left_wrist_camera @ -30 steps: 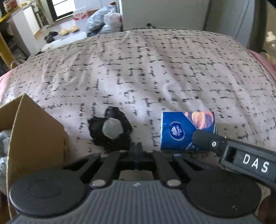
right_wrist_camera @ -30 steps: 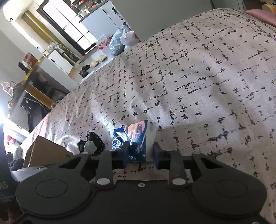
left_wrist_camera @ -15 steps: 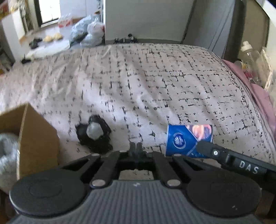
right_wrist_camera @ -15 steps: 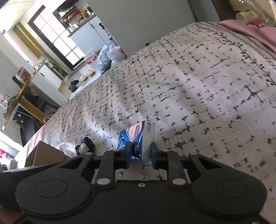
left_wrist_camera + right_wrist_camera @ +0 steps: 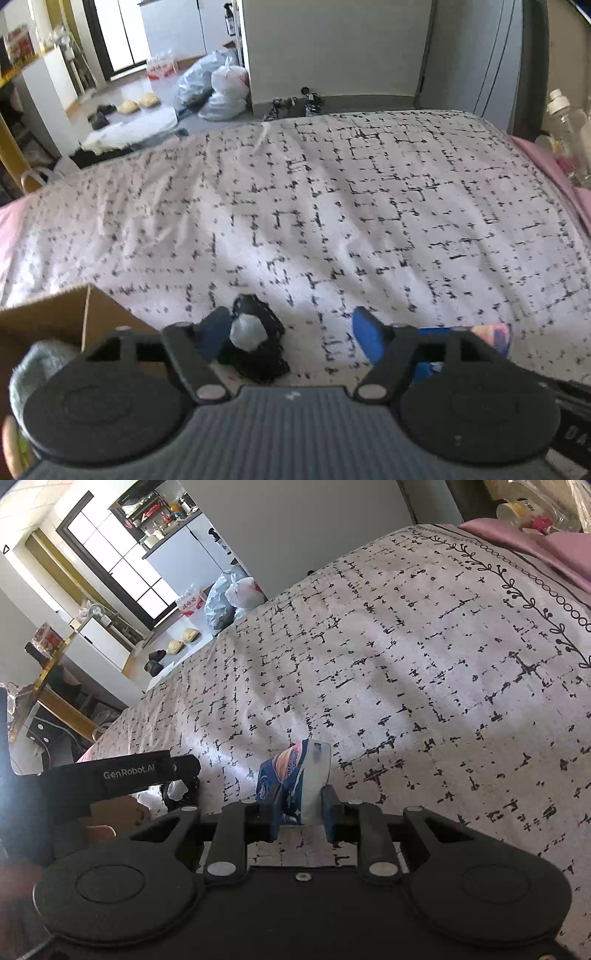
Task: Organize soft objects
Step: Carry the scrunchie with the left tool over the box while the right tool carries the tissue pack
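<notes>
Pick-up step in hand: right gripper, lower centre, has its jaws clamped on the blue tissue pack above the bed, while left gripper, its jaws having just been opening, empty, frames the black scrunchie beside the cardboard box, lower left; next likely boxing the pack.

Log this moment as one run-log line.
left gripper: open, just opened, empty | right gripper: shut on blue plastic tissue pack | black mesh scrunchie: on bedspread | brown cardboard box: left
</notes>
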`<action>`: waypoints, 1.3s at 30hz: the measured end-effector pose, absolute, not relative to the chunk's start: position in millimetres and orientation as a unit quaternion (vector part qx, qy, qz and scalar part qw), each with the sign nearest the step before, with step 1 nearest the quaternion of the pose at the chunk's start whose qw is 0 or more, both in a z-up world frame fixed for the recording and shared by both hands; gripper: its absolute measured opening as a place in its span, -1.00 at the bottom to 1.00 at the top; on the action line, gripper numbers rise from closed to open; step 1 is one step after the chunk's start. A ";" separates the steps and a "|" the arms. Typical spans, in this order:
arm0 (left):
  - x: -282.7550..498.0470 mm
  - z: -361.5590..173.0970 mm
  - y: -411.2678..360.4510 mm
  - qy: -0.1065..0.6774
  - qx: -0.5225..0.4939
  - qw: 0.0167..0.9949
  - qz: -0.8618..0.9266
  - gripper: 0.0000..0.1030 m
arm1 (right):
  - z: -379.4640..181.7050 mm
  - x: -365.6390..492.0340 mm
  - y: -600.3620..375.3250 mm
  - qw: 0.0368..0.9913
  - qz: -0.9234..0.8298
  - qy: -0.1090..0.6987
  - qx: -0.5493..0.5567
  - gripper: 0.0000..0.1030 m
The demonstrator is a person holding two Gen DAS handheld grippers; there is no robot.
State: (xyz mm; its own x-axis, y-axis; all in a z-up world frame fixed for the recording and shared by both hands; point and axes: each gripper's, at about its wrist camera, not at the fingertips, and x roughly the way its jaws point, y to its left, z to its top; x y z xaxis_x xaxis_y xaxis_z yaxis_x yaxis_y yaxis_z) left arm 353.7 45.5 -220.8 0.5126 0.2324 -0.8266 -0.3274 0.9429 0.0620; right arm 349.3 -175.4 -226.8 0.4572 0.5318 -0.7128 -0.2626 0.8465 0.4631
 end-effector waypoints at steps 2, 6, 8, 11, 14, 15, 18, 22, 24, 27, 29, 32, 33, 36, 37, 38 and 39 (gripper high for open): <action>357.1 -224.8 47.7 0.471 -0.055 0.865 0.165 0.48 | -227.1 352.3 -175.4 0.841 0.237 0.463 0.146 -0.57; 363.3 -236.1 52.3 0.484 -0.057 0.854 0.183 0.48 | -229.3 356.0 -176.2 0.841 0.238 0.463 0.148 -0.57; 368.4 -243.8 54.3 0.499 -0.053 0.843 0.190 0.48 | -230.4 357.1 -176.4 0.840 0.239 0.464 0.149 -0.57; 372.4 -250.3 58.3 0.503 -0.058 0.837 0.207 0.47 | -232.6 358.4 -175.8 0.840 0.240 0.464 0.148 -0.57; 377.6 -255.9 57.4 0.516 -0.045 0.829 0.209 0.47 | -233.6 359.6 -175.7 0.840 0.240 0.464 0.148 -0.57; 379.8 -258.4 57.3 0.522 -0.039 0.826 0.209 0.47 | -233.7 359.7 -175.7 0.840 0.240 0.464 0.149 -0.57; 382.9 -266.5 61.1 0.538 -0.040 0.814 0.216 0.38 | -234.0 360.5 -176.2 0.839 0.240 0.464 0.151 -0.58; 380.0 -265.2 64.6 0.537 -0.080 0.816 0.201 -0.45 | -231.3 359.8 -177.3 0.840 0.238 0.462 0.152 -0.58; 377.5 -261.6 61.5 0.533 -0.081 0.819 0.197 -0.58 | -229.3 358.1 -178.5 0.842 0.235 0.461 0.155 -0.59; 371.2 -256.0 60.2 0.523 -0.104 0.829 0.171 -0.63 | -224.6 354.6 -179.5 0.845 0.234 0.455 0.155 -0.60; 365.2 -247.8 55.5 0.508 -0.097 0.841 0.159 -0.63 | -220.4 351.3 -179.3 0.848 0.235 0.451 0.153 -0.60; 360.9 -239.6 53.9 0.504 -0.109 0.844 0.147 -0.63 | -214.2 347.4 -178.8 0.851 0.232 0.445 0.152 -0.60; 358.6 -236.0 53.0 0.503 -0.113 0.845 0.143 -0.63 | -212.3 346.4 -179.0 0.852 0.231 0.444 0.152 -0.60; 352.4 -225.4 48.4 0.498 -0.110 0.851 0.126 -0.63 | -205.6 340.6 -177.9 0.855 0.230 0.439 0.151 -0.60; 351.6 -221.9 46.5 0.497 -0.111 0.852 0.121 -0.63 | -202.9 337.6 -177.5 0.856 0.231 0.437 0.149 -0.60; 348.9 -218.7 44.8 0.496 -0.111 0.853 0.116 -0.63 | -199.7 335.2 -176.8 0.858 0.230 0.435 0.146 -0.60; 346.1 -215.3 43.1 0.494 -0.113 0.855 0.112 -0.63 | -196.7 333.2 -176.3 0.860 0.230 0.432 0.143 -0.60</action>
State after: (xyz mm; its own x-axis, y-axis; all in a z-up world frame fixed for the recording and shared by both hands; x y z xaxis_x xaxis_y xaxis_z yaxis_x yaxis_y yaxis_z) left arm 346.1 43.1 -215.3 0.4863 0.0794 -0.8702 -0.3021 0.9497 -0.0822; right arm 333.2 -176.3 -196.7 0.5209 0.5188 -0.6779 -0.2716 0.8536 0.4446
